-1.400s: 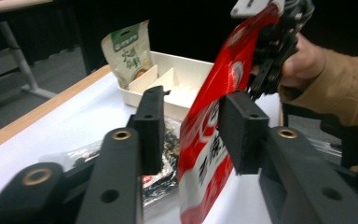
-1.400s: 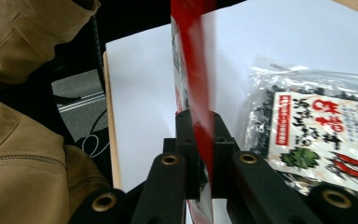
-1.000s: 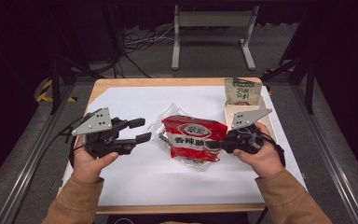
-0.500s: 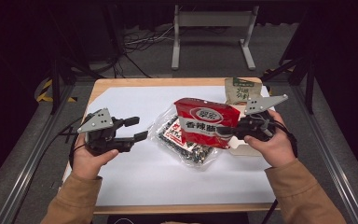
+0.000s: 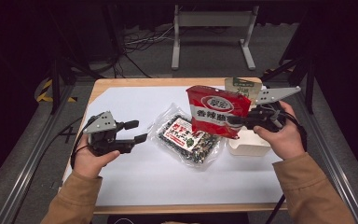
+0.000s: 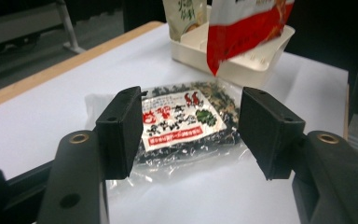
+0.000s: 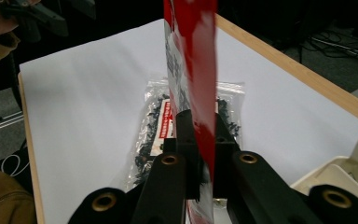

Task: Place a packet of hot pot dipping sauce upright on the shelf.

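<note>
My right gripper (image 5: 237, 122) is shut on the red snack packet (image 5: 218, 112), held upright in the air beside the white tray (image 5: 248, 145); in the right gripper view the red packet (image 7: 193, 60) rises edge-on between the jaws of that gripper (image 7: 200, 140). A clear bag of dark snacks (image 5: 189, 136) with a red-and-white label lies flat on the white sheet (image 5: 168, 172). My left gripper (image 5: 134, 131) hovers open to its left. In the left gripper view the clear bag (image 6: 182, 126) lies ahead of the open gripper (image 6: 191, 133), between the spread pads.
A pale green packet (image 5: 243, 87) stands in the white tray (image 6: 256, 65) at the table's right. The wooden table edge (image 5: 135, 82) runs along the back. Dark floor, cables and a metal stand lie beyond.
The right gripper lifted the red packet off the clear bag and carried it up and to the right toward the tray. The left gripper stayed nearly still and open.
</note>
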